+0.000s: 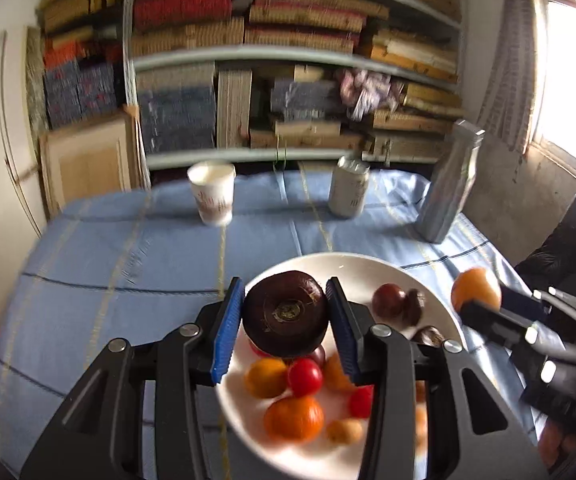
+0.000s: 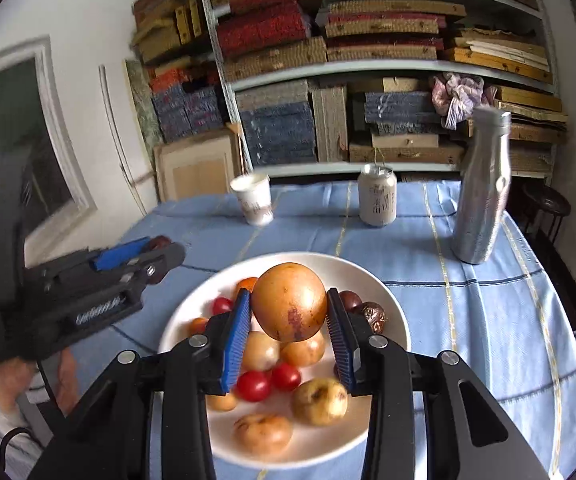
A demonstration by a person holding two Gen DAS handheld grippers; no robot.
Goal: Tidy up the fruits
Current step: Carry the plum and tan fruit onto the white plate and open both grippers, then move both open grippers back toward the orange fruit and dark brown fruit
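Behind your table, shelves packed with stacked boards fill the wall. The blue checked tablecloth carries, along its far edge, a silver bottle, a can and a paper cup, all well apart from the white plate of fruit nearer you. Your left gripper is clamped on a dark purple fruit above the plate's left part; your right gripper grips a yellow-orange fruit over the plate's middle, both jaws narrowly parted around their loads. Only the right view shows the cherry tomatoes and yellow fruits sharply; the left view blurs them.
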